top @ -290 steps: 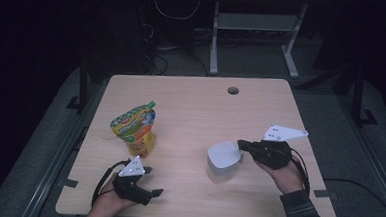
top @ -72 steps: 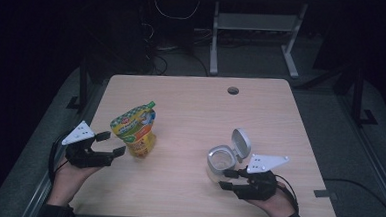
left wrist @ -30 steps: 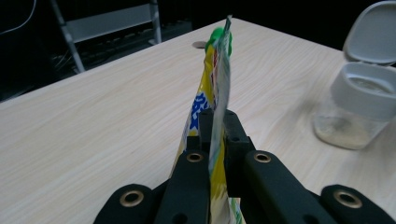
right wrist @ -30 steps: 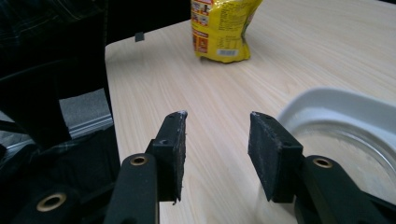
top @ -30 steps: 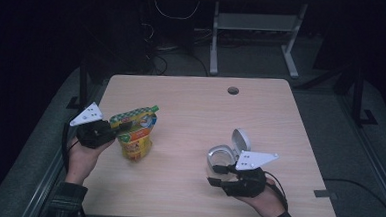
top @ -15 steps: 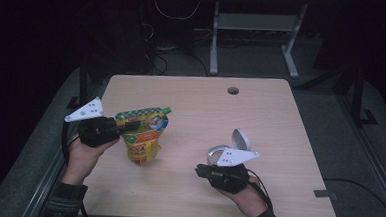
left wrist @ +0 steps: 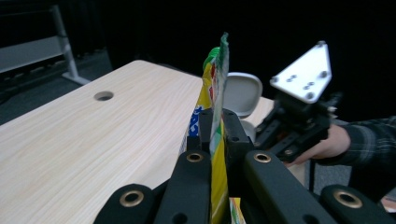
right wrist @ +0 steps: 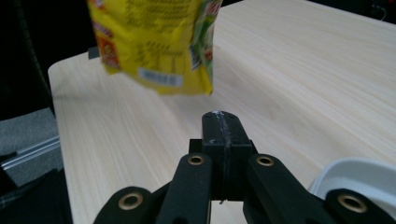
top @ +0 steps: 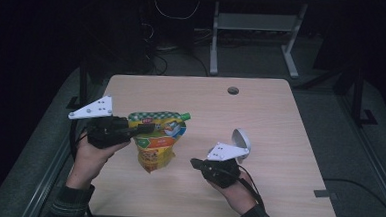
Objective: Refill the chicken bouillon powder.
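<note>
The left tool pinched the top edge of a yellow snack bag, which hung clear above the tabletop, its long axis vertical. The right tool, its jaws pressed together and empty, pointed toward the bag just beside it, a white lidded container behind.

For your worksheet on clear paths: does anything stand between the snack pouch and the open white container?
The right hand-held gripper, jaws shut and empty, sits between the snack pouch, held off the table by the left hand-held gripper, and the white container. Otherwise only bare table.
</note>
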`<control>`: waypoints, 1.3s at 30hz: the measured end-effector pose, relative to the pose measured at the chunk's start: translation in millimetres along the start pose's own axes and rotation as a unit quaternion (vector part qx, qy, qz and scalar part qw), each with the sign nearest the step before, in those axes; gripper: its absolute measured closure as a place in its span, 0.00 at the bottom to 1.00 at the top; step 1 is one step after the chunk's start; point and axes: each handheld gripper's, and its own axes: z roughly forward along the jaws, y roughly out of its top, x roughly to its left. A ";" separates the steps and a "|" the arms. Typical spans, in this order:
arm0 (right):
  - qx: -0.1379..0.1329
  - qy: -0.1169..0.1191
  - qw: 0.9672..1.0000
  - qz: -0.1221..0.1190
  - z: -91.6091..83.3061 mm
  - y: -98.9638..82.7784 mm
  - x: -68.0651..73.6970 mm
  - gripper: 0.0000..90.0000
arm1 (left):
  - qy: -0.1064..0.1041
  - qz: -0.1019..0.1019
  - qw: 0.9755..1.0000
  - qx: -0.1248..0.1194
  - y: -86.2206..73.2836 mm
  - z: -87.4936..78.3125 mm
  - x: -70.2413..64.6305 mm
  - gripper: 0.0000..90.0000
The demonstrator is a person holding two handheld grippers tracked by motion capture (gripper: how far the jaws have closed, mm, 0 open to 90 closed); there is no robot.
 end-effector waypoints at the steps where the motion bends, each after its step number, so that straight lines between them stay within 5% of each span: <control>1: -0.004 -0.004 1.000 0.001 2.0 2.9 0.3 1.00 | -0.002 0.000 1.000 -0.001 1.1 1.8 -1.8 1.00; 14: -0.014 -0.020 1.000 0.003 15.2 8.6 8.4 1.00 | -0.031 0.011 0.999 0.001 11.5 18.8 -18.1 1.00; 28: -0.031 -0.021 0.998 -0.040 29.1 1.9 25.4 1.00 | -0.027 0.016 0.999 0.028 17.0 35.0 -23.8 1.00; 39: -0.037 -0.020 0.998 -0.048 36.3 -2.3 32.4 1.00 | -0.021 0.022 0.998 0.049 25.0 50.1 -23.9 1.00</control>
